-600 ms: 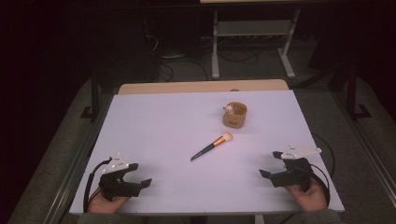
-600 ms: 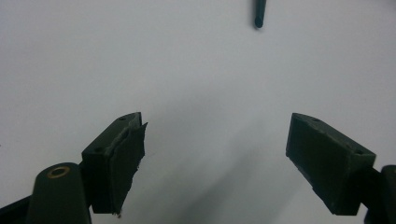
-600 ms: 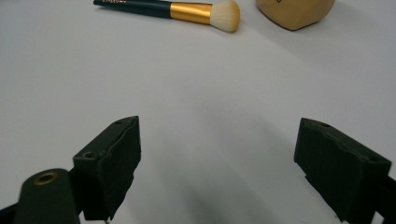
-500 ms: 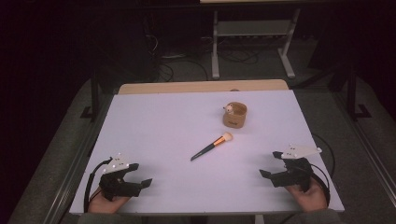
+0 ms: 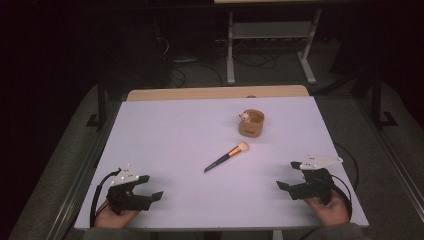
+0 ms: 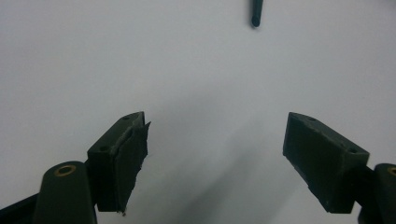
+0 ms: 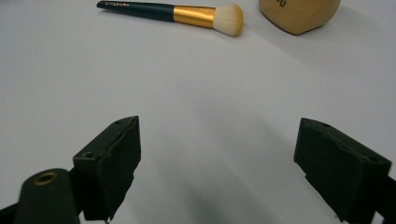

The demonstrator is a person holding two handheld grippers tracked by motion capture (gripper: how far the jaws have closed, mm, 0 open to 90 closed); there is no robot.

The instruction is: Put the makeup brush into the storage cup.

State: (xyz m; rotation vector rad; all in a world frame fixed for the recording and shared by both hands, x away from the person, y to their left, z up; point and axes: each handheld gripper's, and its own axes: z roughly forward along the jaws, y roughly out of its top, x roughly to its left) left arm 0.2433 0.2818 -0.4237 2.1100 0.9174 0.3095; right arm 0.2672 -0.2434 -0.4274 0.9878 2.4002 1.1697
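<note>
White tabletop (image 5: 165, 145): bare board; both hands rest at its near edge.
Brush (image 5: 226, 156): makeup brush, dark handle, gold ferrule, pale bristles; lies flat near the centre, bristles toward 1 o'clock, handle tip toward 7 o'clock.
Cup (image 5: 251, 123): tan round holder, upright, at 1 o'clock of the brush, close but apart from it.
Left gripper (image 5: 150, 189): at 7 o'clock on the table, jaws spread wide, nothing between them.
Right gripper (image 5: 286, 189): at 5 o'clock, jaws likewise apart and empty.
Risk, brush: the slim round handle may roll or skid if one jaw lands first.
Risk, cup: looks light; a tilted brush striking its rim could tip it.
</note>
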